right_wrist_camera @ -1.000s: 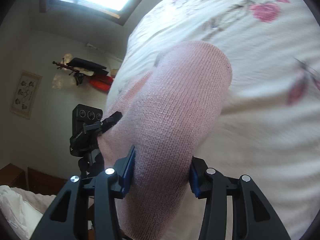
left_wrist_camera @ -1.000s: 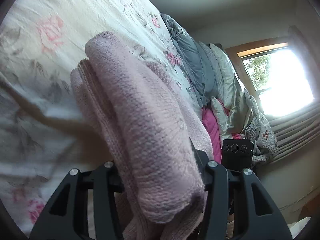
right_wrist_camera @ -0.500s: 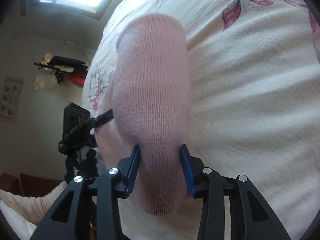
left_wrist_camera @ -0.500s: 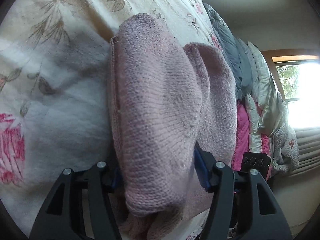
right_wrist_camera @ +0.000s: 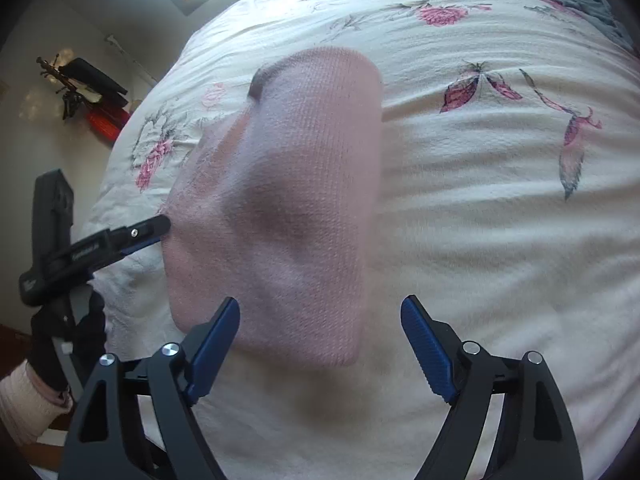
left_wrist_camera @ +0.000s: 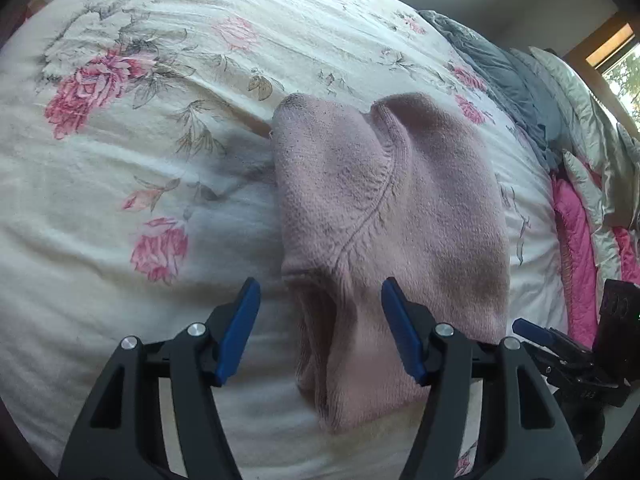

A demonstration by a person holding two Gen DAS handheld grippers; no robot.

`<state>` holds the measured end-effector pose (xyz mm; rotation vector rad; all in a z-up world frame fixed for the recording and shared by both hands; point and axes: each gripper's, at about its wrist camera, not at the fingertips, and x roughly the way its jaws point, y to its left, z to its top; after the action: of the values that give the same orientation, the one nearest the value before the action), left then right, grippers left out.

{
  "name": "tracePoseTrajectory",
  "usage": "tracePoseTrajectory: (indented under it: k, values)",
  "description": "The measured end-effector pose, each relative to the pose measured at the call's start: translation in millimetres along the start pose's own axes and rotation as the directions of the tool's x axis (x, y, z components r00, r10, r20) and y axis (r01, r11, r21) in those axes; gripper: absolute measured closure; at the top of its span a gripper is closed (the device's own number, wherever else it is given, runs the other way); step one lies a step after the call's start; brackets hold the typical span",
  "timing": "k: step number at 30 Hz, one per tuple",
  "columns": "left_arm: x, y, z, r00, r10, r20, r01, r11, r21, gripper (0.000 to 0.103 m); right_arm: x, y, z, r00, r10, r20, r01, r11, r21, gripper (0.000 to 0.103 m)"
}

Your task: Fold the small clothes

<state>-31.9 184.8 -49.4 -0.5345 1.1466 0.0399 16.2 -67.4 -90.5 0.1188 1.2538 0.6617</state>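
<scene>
A folded pink knit [left_wrist_camera: 384,216] lies on the floral bedspread [left_wrist_camera: 140,184], in front of both tongs.

In the left wrist view the left tongs [left_wrist_camera: 320,320] stand wide, blue pads apart. The near end of the knit reaches back between the two fingers. The right pad [left_wrist_camera: 400,336] sits just beside the cloth or against it; I cannot tell which. The left pad [left_wrist_camera: 238,330] is clear of it, with bare bedspread between. The knit shows two layers here, an upper flap with a curved seam lying over a broader layer beneath, and its far end points away up the bed.

In the right wrist view the right tongs [right_wrist_camera: 320,348] are also spread wide and hold nothing. The knit [right_wrist_camera: 280,208] lies ahead and a little toward the left finger [right_wrist_camera: 216,344], whose pad overlaps the cloth's near edge. The right finger [right_wrist_camera: 428,352] is well apart from it, over bare bedspread [right_wrist_camera: 500,220]. The knit's near edge stops about level with the fingertips.

The same view shows the left tongs [right_wrist_camera: 152,230] coming in from the left side, one tip touching or almost touching the knit's edge. A hand in a dark glove [right_wrist_camera: 68,332] with a pale pink sleeve [right_wrist_camera: 24,404] holds them.

Grey and pink bedding [left_wrist_camera: 560,140] is heaped along the far side of the bed, in the left wrist view.
</scene>
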Motion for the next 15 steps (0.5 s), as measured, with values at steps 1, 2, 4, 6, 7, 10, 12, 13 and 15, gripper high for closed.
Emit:
tracePoseTrajectory:
  k: [1, 2, 4, 6, 7, 10, 12, 13, 15]
  values:
    - [-3, -3, -3, 1.000, 0.005, -0.006, -0.005, 1.000, -0.009, 0.040, 0, 3, -1, 1.000, -0.013, -0.004, 0.013, 1.000, 0.014, 0.016]
    - [-5, -7, -7, 1.000, 0.026, -0.015, -0.027, 0.999, -0.019, 0.039, 0, 3, -3, 1.000, -0.025, -0.008, 0.026, 0.999, 0.028, 0.016]
    - [-8, -9, -16, 0.998, 0.065, -0.021, -0.065, 0.998, -0.018, 0.038, -3, 8, -5, 0.999, -0.045, -0.001, 0.045, 0.998, 0.037, 0.016]
    - [-13, -13, -24, 0.997, 0.074, -0.028, -0.074, 0.997, -0.012, 0.038, -3, 17, -8, 0.997, -0.080, -0.005, 0.080, 0.996, 0.027, 0.015]
    - [-16, -7, -31, 0.997, 0.071, -0.030, -0.071, 0.997, -0.010, 0.038, -3, 21, -9, 0.994, -0.109, -0.011, 0.110, 0.994, 0.019, 0.015]
    - [-25, -6, -42, 0.997, 0.077, -0.030, -0.077, 0.997, 0.004, 0.038, -6, 36, -11, 0.986, -0.165, -0.008, 0.165, 0.986, -0.013, 0.013]
    - [-31, -6, -47, 0.995, 0.093, -0.023, -0.092, 0.996, 0.015, 0.038, -12, 42, -12, 0.987, -0.161, 0.004, 0.161, 0.987, -0.020, 0.013]
    - [-34, -7, -49, 0.995, 0.097, -0.024, -0.097, 0.995, 0.018, 0.037, -15, 45, -12, 0.986, -0.169, 0.009, 0.169, 0.985, -0.019, 0.010]
    - [-38, -8, -53, 0.994, 0.102, -0.033, -0.102, 0.995, 0.016, 0.037, -19, 52, -13, 0.971, -0.240, 0.015, 0.241, 0.970, -0.026, 0.004]
